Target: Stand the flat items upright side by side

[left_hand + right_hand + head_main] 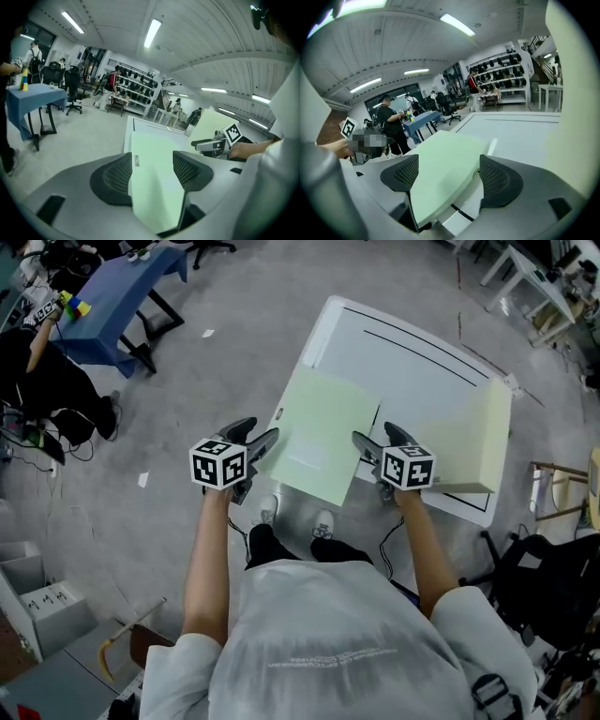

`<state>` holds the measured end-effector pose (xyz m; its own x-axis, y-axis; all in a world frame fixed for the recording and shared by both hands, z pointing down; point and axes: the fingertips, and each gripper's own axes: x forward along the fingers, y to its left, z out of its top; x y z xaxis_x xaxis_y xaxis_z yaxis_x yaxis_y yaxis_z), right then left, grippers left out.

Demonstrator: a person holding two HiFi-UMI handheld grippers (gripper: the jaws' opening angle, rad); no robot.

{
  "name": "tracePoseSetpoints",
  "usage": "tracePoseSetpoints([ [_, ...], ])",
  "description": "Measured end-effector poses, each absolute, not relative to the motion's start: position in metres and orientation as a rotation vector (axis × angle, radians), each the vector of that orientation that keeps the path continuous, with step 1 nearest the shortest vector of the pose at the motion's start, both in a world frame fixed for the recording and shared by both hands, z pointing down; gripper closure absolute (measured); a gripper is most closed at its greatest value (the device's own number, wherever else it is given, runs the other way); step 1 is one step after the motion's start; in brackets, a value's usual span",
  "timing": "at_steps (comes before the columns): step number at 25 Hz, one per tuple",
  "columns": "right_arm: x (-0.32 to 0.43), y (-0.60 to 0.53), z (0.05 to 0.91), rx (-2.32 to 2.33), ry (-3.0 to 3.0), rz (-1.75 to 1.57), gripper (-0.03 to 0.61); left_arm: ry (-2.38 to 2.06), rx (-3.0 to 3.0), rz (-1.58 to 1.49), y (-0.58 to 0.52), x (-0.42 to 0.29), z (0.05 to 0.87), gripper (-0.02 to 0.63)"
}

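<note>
Green sheet (pixel 154 187) label (pixel 137 161): clearest, L gripper view

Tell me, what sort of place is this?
Probably a lab or workshop hall: bare grey concrete floor, long ceiling strip lights, a metal rack of dark gear and a blue-covered table.
</note>
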<state>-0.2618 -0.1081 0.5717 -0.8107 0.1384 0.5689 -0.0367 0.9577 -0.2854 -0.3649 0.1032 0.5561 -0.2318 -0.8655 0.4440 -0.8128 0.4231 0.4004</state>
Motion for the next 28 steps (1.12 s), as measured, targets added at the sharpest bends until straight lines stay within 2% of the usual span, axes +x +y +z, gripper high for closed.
tracePoseSetpoints([
  [8,-0.285,-0.116,0.62,0.063,-2.385,0.532,0.176,-1.75,1.572,0.053,0.064,-0.396,0.61,0.302],
  [16,-0.269,-0.107,0.641,0.143,-2.38,0.637,0.176,-1.556,1.672,0.126,0.049,-0.396,0.64,0.299],
  [28,-0.169,-0.011,0.664,-0.005,-2.211,1.073,0.176,-1.411,1.743,0.095,0.037,-0.399,0.653,0.285],
])
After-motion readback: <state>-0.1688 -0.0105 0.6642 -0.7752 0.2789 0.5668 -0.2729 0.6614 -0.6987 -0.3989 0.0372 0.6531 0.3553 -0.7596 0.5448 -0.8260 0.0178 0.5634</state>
